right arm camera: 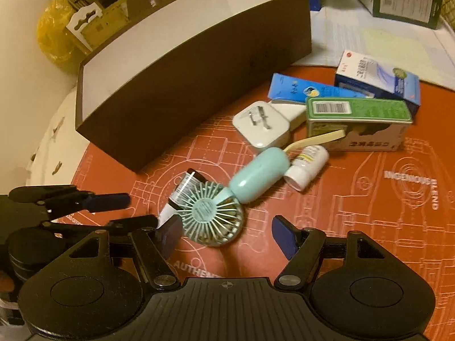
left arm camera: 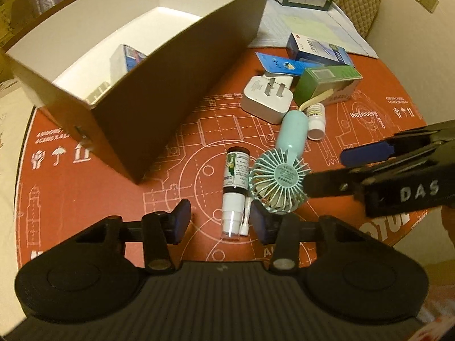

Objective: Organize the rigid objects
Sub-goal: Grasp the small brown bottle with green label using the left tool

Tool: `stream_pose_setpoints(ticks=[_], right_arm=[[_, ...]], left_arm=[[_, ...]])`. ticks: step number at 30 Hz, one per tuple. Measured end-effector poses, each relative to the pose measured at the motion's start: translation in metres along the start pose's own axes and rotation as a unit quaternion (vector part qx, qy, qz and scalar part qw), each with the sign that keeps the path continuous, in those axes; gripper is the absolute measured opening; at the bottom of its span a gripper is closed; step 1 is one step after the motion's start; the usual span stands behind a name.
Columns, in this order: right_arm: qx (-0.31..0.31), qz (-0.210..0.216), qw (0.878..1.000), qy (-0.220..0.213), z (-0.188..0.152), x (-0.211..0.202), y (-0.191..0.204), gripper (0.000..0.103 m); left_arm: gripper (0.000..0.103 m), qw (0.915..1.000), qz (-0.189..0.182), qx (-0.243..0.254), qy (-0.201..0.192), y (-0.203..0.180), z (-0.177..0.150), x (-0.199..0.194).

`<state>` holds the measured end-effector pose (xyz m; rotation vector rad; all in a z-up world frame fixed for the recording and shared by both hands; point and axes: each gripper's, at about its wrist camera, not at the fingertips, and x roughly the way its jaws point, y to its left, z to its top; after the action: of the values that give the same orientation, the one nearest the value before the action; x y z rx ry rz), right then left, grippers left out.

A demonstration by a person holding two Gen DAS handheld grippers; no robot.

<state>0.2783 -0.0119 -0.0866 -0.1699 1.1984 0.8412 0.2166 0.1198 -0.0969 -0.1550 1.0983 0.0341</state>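
Spray bottle [left arm camera: 235,190] lies between my left hand-held gripper [left arm camera: 221,219] pads, not yet pinched, just beside the mint fan [left arm camera: 280,183]. Right hand-held gripper [right arm camera: 226,234] hovers open over that fan's head. I'd square the left pads on the bottle body, clear of the fan grille, then lift toward the brown box [left arm camera: 176,85] behind the fan.

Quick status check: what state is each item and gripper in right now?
Brown box: open-topped, a carton inside.
Spray bottle: lying flat between left gripper fingers, ungripped.
Mini fan: lying flat.
Right gripper: open.
White pill bottle: on its side.
Charger plug: prongs up.
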Motion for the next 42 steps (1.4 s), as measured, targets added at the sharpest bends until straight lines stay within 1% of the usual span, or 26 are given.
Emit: stream_pose_setpoints(ticks=[3,10,13,20,23,25,32,38,42], right_arm=[[-0.001,-0.005,1.000,0.000,0.000,0.009,0.005,0.067],[0.009,-0.004,1.000,0.000,0.002,0.023,0.010,0.061],[0.014,-0.009,1.000,0.004,0.002,0.029,0.011,0.061],[0.026,-0.005,1.000,0.007,0.000,0.036,0.010,0.061],[0.025,-0.004,1.000,0.008,-0.001,0.035,0.009,0.057],[0.024,-0.005,1.000,0.009,-0.002,0.033,0.008,0.057],[0.020,-0.018,1.000,0.014,-0.012,0.017,-0.008,0.052],[0.040,-0.035,0.999,0.009,-0.023,-0.001,-0.032,0.052],[0.050,-0.047,0.998,0.000,-0.028,-0.009,-0.039,0.052]], left_arm=[[0.036,0.9999,0.000,0.012,0.004,-0.001,0.003,0.008],[0.036,0.9995,-0.005,0.029,0.013,0.004,0.005,0.014],[0.036,0.9993,-0.007,0.032,0.015,0.007,0.005,0.015],[0.035,0.9988,-0.009,0.044,0.019,0.008,0.005,0.017],[0.035,0.9986,-0.015,0.047,0.020,0.005,0.004,0.018],[0.035,0.9985,-0.017,0.049,0.019,0.003,0.004,0.018],[0.035,0.9978,-0.033,0.055,0.013,-0.006,0.004,0.020],[0.035,0.9974,-0.037,0.061,0.011,-0.013,0.006,0.027],[0.034,0.9974,-0.037,0.061,0.010,-0.015,0.008,0.034]])
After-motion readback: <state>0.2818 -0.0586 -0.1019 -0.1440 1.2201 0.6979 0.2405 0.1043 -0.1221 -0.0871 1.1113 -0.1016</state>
